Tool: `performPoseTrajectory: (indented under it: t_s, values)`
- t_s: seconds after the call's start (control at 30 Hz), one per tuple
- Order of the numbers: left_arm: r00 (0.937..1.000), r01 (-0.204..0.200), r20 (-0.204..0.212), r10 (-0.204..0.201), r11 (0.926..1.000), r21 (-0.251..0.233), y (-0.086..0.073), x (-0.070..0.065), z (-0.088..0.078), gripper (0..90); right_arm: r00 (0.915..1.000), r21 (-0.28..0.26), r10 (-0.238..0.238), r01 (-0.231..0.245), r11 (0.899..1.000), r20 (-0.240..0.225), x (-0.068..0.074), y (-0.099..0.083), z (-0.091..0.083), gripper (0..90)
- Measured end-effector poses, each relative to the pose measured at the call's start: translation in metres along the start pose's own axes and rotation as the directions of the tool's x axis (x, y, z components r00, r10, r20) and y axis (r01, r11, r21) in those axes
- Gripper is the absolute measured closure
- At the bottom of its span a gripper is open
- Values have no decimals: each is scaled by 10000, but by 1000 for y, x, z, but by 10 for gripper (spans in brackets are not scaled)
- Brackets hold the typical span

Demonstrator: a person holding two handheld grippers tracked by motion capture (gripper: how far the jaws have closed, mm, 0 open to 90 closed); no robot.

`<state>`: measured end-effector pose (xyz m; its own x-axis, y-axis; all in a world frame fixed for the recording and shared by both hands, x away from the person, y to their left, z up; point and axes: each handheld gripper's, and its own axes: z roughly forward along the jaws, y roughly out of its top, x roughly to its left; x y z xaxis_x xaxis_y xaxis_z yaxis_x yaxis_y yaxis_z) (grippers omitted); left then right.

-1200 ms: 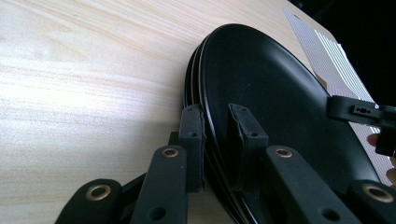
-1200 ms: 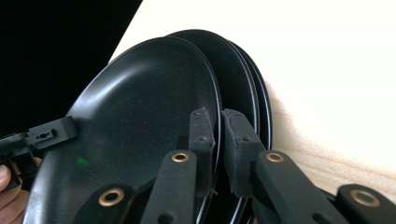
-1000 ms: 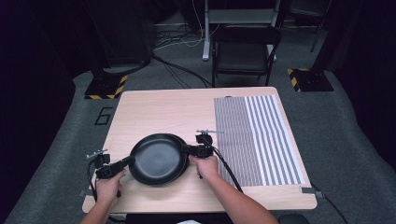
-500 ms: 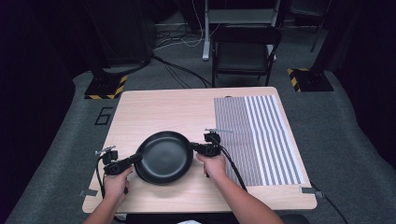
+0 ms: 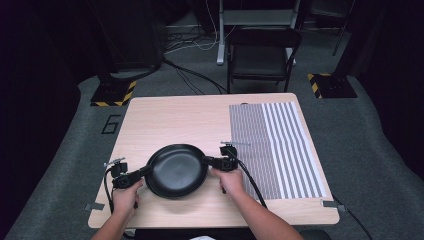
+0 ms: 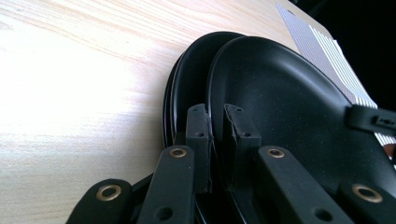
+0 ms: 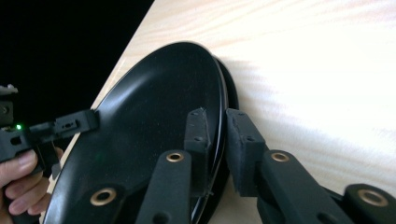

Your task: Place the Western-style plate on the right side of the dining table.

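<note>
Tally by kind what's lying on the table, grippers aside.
Black plates, stacked: 2
Striped mat: 1
Total: 3

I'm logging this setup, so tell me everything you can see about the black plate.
The plate is round, shallow and matte black with a faint speckle, plastic by the look of it. It sits level on the near part of the wooden table, left of the striped mat. The left gripper pinches its left rim. The right gripper straddles the opposite rim, its jaws just opening. A second dark rim shows close beneath it, so it seems to top a stack.
</note>
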<state>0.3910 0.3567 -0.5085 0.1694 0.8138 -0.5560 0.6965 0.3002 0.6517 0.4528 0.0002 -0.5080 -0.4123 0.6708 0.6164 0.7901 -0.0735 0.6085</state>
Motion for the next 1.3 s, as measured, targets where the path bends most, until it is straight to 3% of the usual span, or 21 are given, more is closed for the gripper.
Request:
performPoseTrajectory:
  t_s: [0.17, 0.2, 0.47, 0.67, 0.83, 1.3]
  values:
    - [10000, -85, -2, 85, 10000, -10, 0, 0, 1, 816, 9999, 109, 124, -123, 9999, -98, 1, -5, 0, 713]
    - [10000, -90, -5, 90, 10000, 7, 0, 0, 0, 815, 10000, 205, -30, 30, 9998, -39, 4, -9, -3, 710]
    - [9999, -152, 84, 151, 9998, 118, 0, 0, 0, 814, 9992, 467, 324, -314, 9984, -215, 6, -18, -12, 714]
    - [9990, -450, -66, 452, 9988, 201, -1, -5, 0, 808, 9986, 334, 510, -504, 9982, -162, 6, -19, -14, 724]
    - [9996, -281, 72, 280, 9995, 170, -2, -9, 7, 809, 9976, 117, 632, -629, 9980, -276, 3, -13, -20, 741]
    - [9985, -415, 372, 406, 9989, 239, -1, -22, 22, 810, 9968, -196, 745, -751, 9970, -306, -10, -1, -36, 766]
